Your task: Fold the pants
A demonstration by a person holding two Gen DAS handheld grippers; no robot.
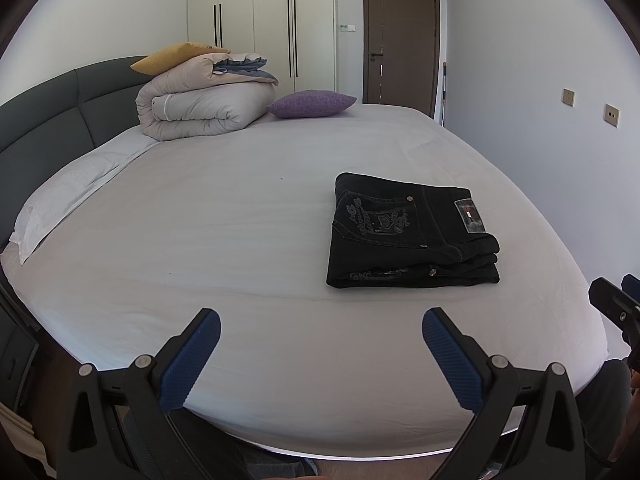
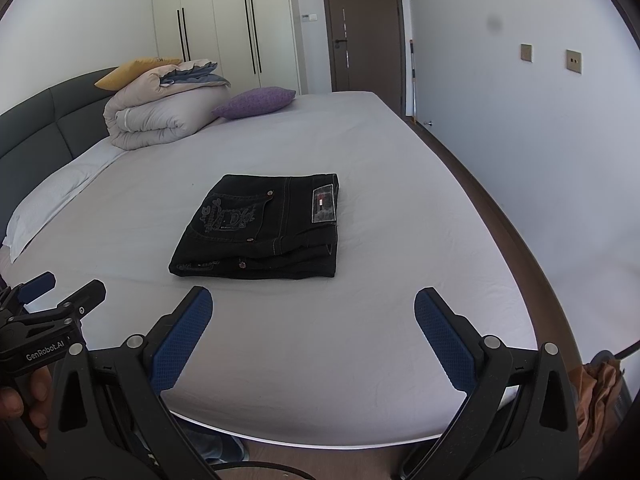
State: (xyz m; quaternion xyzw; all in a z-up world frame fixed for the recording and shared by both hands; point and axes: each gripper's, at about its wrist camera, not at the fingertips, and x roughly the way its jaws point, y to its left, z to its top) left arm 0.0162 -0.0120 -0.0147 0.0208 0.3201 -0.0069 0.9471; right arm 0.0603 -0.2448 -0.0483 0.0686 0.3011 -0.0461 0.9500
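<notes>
Nearest our lens were the blue ribbed pads [image 1: 188, 360] of our left gripper [image 1: 320, 344], spread wide with only bare white sheet showing between them. We held our right gripper [image 2: 312, 328] the same way, its pads [image 2: 444, 344] far apart and gripping nothing, poised over the near edge of the bed [image 2: 360, 340]. In the right wrist view the left gripper also appeared at the left border, fingers apart, with our hand [image 2: 24, 400] wrapped around its handle marked "GenRobot.AI"; in the left wrist view a sliver of the right gripper showed at the right border.

The black jeans [image 2: 264, 228] lay folded into a compact rectangular stack on the sheet, well apart from both grippers and touched by neither. The back pocket with pale embroidery [image 1: 372, 220] faced up, a leather brand patch [image 2: 323, 204] sat on the waistband at the stack's right end, and the layered fold edges faced us. From the left wrist the jeans sat to the right of centre; from the right wrist they lay almost straight ahead, slightly left.

Farther back, a folded beige duvet [image 1: 200, 108] rested near the dark grey headboard [image 1: 60, 112], with a mustard cushion [image 1: 172, 58] on top of it and a purple cushion [image 1: 310, 104] just beside it. A white pillow [image 1: 68, 196] lay along the left edge. Behind stood white wardrobes [image 1: 260, 20] and a brown door [image 1: 400, 36].
</notes>
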